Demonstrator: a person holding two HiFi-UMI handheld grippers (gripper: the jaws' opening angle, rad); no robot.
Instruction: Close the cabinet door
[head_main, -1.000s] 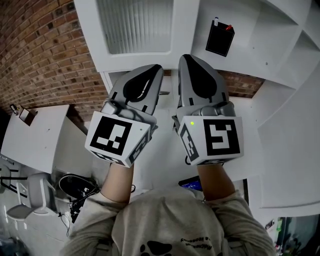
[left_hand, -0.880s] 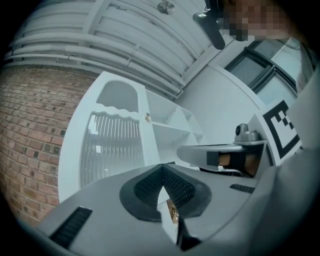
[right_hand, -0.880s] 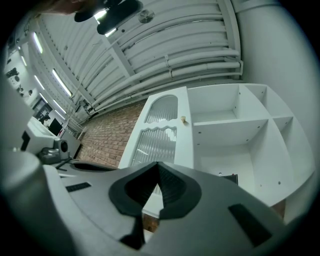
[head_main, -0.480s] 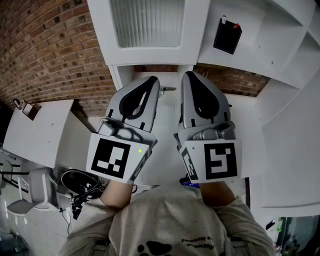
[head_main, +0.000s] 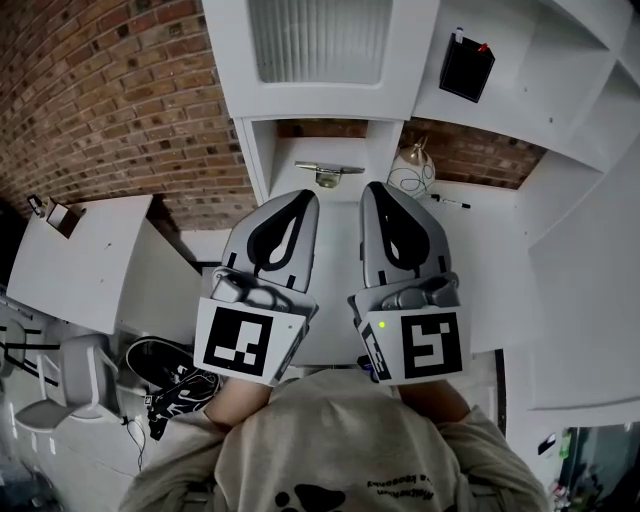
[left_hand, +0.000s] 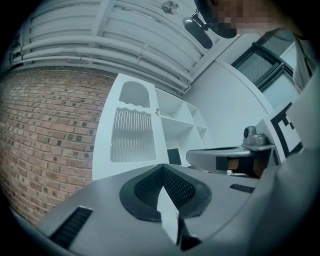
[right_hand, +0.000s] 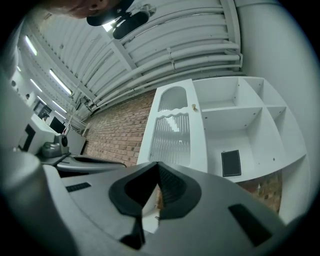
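The left grey plastic gripper (head_main: 303, 198) and the right grey plastic gripper (head_main: 372, 190) are seen side by side in the head view. Each has its ridged black pads clenched together on nothing. Only that view shows the white desk (head_main: 480, 215) beneath them, where a coiled cable (head_main: 410, 180) is laid. The white cabinet door with a ribbed translucent panel (right_hand: 172, 137) is set well apart, up ahead, beside the red brick wall (right_hand: 117, 132). Its arched upper recess and small knob (right_hand: 194, 107) are shown only by the 2 gripper views. 1 black rectangular box (right_hand: 230, 163) is kept in the open white shelving (right_hand: 250, 120) beside the door.
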